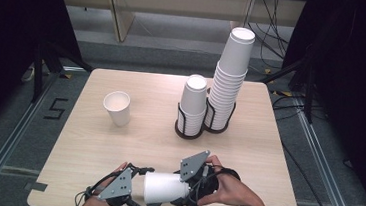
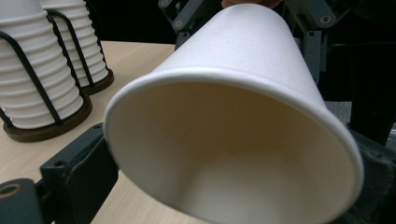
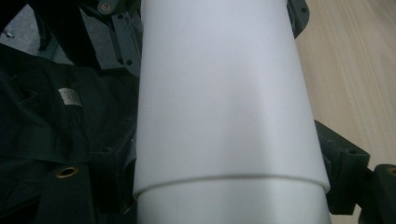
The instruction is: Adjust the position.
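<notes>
White paper cup (image 1: 164, 187) sideways, right gripper (image 1: 190, 184) clamped on it, left gripper (image 1: 135, 191) parted (rim between), cup stacks (image 1: 193, 106) behind

White paper cup (image 1: 164, 188), black tools, pale wood-grain table (image 1: 132, 144)

The left gripper (image 1: 144, 190) and right gripper (image 1: 184, 186) are facing each other, nearly level. Right jaws are clamping; left jaws are standing apart, gripping nothing.

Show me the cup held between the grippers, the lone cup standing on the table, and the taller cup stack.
held cup (image 1: 163, 187), high view, side wall
lone cup (image 1: 118, 108), high view, outer wall
taller stack (image 1: 229, 79), high view, mid-stack
</notes>
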{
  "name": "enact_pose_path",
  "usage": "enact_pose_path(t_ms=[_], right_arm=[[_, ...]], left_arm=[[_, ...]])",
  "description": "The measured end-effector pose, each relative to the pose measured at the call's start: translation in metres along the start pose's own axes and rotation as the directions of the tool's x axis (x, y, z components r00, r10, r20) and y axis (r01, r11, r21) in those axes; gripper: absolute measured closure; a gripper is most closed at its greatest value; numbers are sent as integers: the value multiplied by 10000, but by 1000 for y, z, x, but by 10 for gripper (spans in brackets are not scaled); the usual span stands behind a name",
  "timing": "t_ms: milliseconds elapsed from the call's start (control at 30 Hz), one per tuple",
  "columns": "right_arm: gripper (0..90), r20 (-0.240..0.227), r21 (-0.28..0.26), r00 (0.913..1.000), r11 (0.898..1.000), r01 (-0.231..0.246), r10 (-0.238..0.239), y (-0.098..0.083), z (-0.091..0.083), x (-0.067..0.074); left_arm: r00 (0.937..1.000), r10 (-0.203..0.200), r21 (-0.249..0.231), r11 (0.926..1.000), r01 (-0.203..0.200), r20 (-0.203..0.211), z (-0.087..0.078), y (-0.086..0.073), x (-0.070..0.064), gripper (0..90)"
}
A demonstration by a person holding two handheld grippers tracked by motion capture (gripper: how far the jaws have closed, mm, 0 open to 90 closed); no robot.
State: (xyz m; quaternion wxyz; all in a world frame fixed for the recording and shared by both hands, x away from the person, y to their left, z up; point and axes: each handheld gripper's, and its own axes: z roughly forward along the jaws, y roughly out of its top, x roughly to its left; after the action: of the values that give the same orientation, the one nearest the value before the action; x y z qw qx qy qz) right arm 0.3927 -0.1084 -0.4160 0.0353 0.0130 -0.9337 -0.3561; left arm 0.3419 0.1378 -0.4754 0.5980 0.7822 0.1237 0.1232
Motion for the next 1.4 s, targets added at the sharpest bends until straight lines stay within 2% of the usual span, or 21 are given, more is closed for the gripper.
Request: enact_pose_path(t_ms=[33, 67, 233, 367, 533, 667, 733, 767, 800, 867, 900, 1000, 1033, 1167, 1200, 1233, 1267, 1300, 1333, 1367, 1400], right_arm=[[237, -62, -33, 10000, 10000, 25, -25, 0, 1, 0], [237, -46, -21, 10000, 10000, 59, -59, 0, 2, 0], [237, -215, -133, 9998, 9999, -27, 24, -1, 4, -1], [241, -334, -95, 9994, 9999, -125, 122, -3, 5, -1], [232, -434, -80, 9990, 9999, -130, 127, -6, 4, -3], [211, -413, 82, 9990, 9998, -193, 196, -8, 6, -4], [184, -114, 358, 9997, 9991, -231, 235, -9, 8, -5], [176, 187, 550, 9998, 9984, -111, 101, -9, 8, -6], [179, 254, 605, 9996, 9981, -143, 128, -9, 8, -6], [183, 429, 625, 9989, 9978, -200, 174, -8, 6, -5], [180, 588, 680, 9981, 9974, -227, 187, -7, 5, -5], [177, 954, 870, 9954, 9962, -98, 15, -2, 6, 0], [177, 952, 893, 9955, 9960, -53, -32, -1, 7, 2], [181, 1134, 1365, 9920, 9898, 396, -554, 5, 16, 9], [187, 1122, 1494, 9912, 9873, 532, -704, 6, 20, 11], [181, 1143, 1539, 9923, 9876, 306, -486, 7, 22, 14], [174, 1089, 1612, 9920, 9859, 454, -635, 8, 25, 15], [174, 1095, 1734, 9892, 9818, 770, -969, 9, 27, 15], [174, 1123, 1749, 9898, 9823, 670, -875, 10, 30, 17], [176, 1248, 1766, 9913, 9841, 198, -424, 9, 31, 20], [173, 1180, 1793, 9922, 9836, 193, -410, 9, 34, 21]], left_arm=[[9999, -79, -234, 9997, 81, 79, 2, 0, -1, 45], [10000, 0, -67, 10000, 0, 3, 0, 1, -1, 44], [9999, -45, -320, 9995, 48, 92, 0, 1, -1, 48], [9997, 191, 9, 9998, -191, 176, -3, 3, 0, 79], [9985, 378, -56, 9993, -376, 407, -3, 7, -1, 113], [9985, 450, 358, 9983, -460, 302, -2, 7, -3, 119], [9989, 417, 610, 9972, -428, 196, -2, 6, -2, 121], [9993, 305, 564, 9979, -317, 205, -1, 6, -1, 121], [9994, 318, 808, 9962, -329, 143, -2, 6, 0, 121], [9999, 136, 874, 9961, -141, 57, -1, 6, 1, 121], [10000, 74, 1140, 9934, -74, 2, -2, 7, 1, 121], [10000, 5, 1440, 9896, 3, -54, 0, 8, 0, 120], [10000, 43, 1703, 9854, -32, -63, 0, 9, 0, 121], [10000, 3, 2104, 9776, -9, 29, 4, 10, -5, 121], [10000, -30, 2174, 9761, 41, -52, 4, 10, -6, 121], [10000, -49, 2277, 9737, 56, -37, 5, 11, -6, 121], [10000, 10, 2392, 9710, -32, 91, 5, 11, -6, 121], [10000, 14, 2366, 9716, -12, -8, 6, 11, -7, 121], [10000, -2, 2392, 9710, 0, 7, 6, 12, -8, 121], [10000, 52, 2462, 9692, -66, 63, 7, 12, -8, 121], [9999, 9, 2465, 9691, -36, 109, 7, 13, -9, 121]])
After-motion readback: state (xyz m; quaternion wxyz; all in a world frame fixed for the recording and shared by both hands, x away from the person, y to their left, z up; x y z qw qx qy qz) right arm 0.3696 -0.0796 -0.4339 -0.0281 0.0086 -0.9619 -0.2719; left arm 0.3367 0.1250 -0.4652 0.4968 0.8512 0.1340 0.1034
